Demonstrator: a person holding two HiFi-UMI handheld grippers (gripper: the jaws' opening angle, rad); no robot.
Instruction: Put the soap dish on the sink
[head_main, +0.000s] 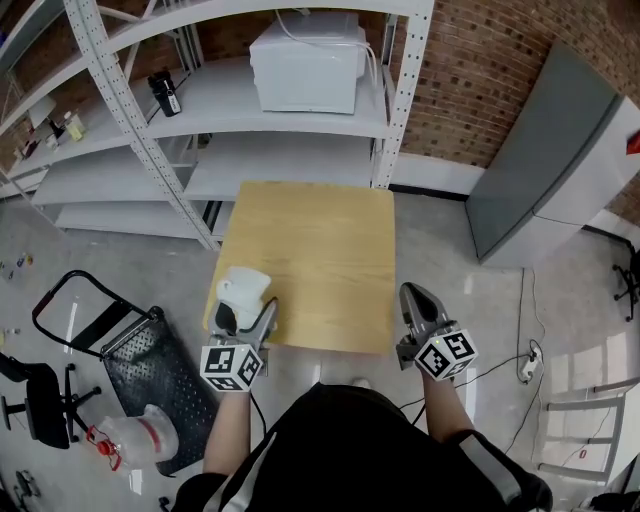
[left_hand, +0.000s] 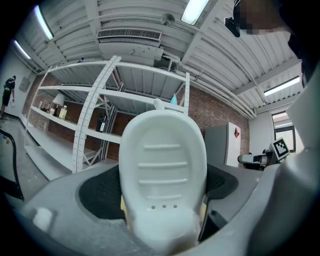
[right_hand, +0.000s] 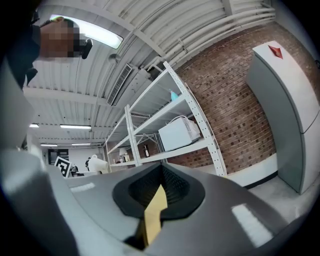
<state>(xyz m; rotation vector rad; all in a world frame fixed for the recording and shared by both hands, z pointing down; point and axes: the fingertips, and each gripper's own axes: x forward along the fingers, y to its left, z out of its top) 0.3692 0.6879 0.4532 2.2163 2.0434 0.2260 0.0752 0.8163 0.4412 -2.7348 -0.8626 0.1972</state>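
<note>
The left claw (head_main: 246, 312), at the near left corner of the tabletop (head_main: 320, 240), is clamped on the white soap dish (left_hand: 163, 170). The dish stands upright between the pads, ribbed hollow facing the camera. The right claw (head_main: 413, 297), near the tabletop's near right corner, has its jaws together and holds nothing; the thin tan sliver between them is probably the tabletop beyond. Farther back, a white appliance (head_main: 305, 62) sits on a metal shelf rack (head_main: 290, 135) against a brick wall (head_main: 480, 70).
</note>
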